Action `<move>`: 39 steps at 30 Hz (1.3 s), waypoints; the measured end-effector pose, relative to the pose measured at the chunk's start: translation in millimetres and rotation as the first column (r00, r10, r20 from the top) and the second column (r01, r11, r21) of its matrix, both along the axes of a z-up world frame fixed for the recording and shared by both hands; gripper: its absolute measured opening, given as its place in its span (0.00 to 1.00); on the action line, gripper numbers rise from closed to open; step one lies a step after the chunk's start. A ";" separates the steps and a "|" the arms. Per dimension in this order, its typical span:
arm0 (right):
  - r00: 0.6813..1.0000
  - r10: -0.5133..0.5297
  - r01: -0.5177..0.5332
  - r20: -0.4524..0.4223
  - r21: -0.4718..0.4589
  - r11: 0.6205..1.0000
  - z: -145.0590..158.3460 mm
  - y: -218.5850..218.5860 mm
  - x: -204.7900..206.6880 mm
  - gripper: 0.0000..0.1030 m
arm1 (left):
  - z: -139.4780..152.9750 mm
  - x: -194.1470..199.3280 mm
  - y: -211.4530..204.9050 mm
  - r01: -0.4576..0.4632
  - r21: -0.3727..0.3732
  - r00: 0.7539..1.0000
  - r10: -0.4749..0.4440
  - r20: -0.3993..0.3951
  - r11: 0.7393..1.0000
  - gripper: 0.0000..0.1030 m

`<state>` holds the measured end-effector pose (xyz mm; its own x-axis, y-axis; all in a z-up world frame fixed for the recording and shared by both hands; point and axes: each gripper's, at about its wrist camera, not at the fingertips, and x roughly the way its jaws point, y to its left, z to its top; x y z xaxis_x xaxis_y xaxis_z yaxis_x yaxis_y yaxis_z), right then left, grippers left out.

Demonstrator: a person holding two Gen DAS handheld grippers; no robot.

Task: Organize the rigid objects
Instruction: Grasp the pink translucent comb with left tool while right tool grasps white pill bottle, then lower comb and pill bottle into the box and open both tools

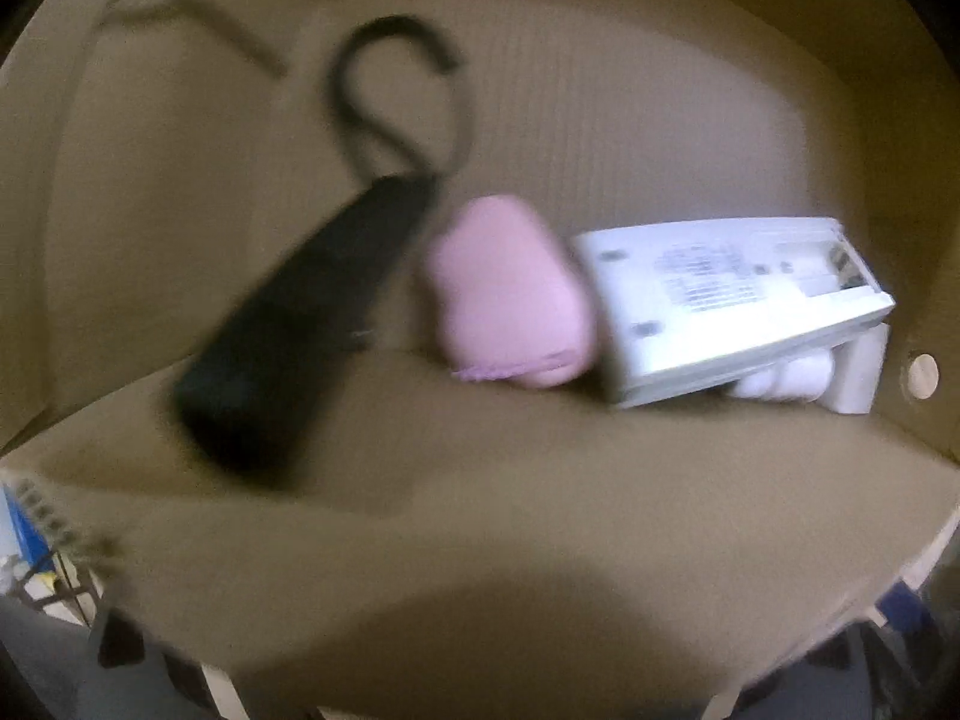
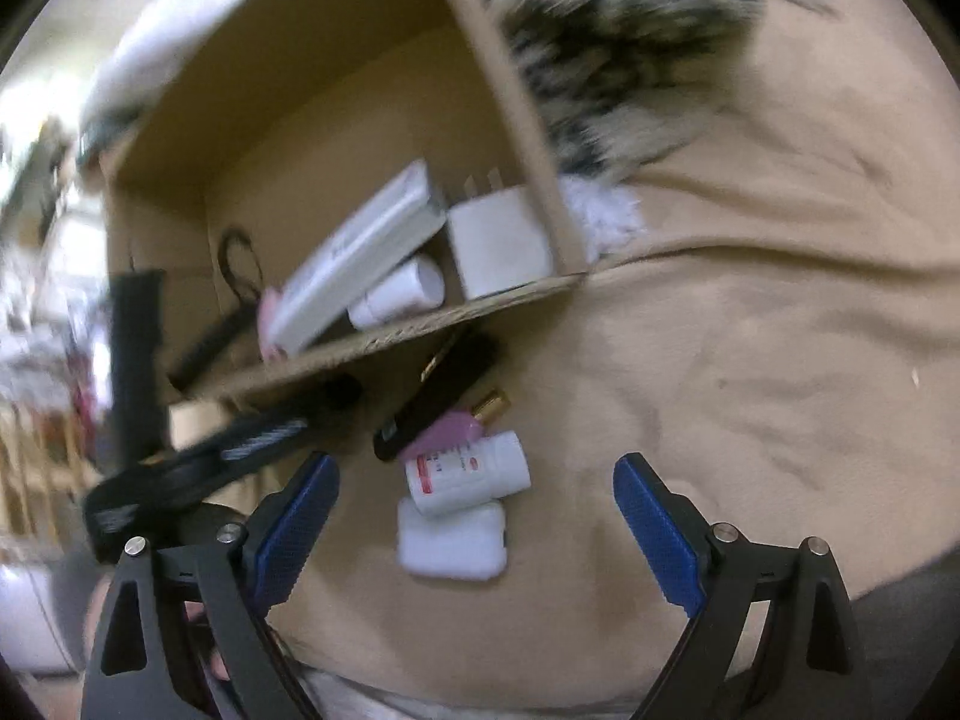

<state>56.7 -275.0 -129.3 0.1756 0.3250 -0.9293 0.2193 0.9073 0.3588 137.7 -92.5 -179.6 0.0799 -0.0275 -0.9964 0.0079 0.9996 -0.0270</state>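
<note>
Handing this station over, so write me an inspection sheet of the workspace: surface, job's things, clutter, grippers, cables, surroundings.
Surface: tan cloth, creased, with a cardboard box on it.
Job's things: in the box, a black device with a looped strap, a pink item, a flat white device propped on a white tube, and a white block. Outside, by the box wall, a black bar, a white bottle and a white case.
Clutter: striped furry fabric behind the box.
Grippers: right gripper open above the white case; left gripper's jaws out of view.
Cables: nothing seen.
Surroundings: too blurred to tell.
</note>
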 end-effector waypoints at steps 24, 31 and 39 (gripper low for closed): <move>0.987 0.119 -0.111 0.106 -0.072 0.991 15.7 26.9 -7.7 0.48 | 46.9 -39.3 85.1 -0.034 0.036 0.992 0.029 0.119 0.999 0.89; 0.959 0.115 -0.094 0.258 -0.093 0.991 48.6 21.3 -22.5 0.48 | 86.9 -70.2 81.3 -0.016 0.035 0.975 0.008 0.221 0.999 0.89; 0.921 0.063 -0.037 0.384 -0.075 0.996 76.8 10.1 -25.6 0.48 | 122.2 -86.6 55.1 -0.004 0.035 0.937 -0.008 0.349 0.999 0.89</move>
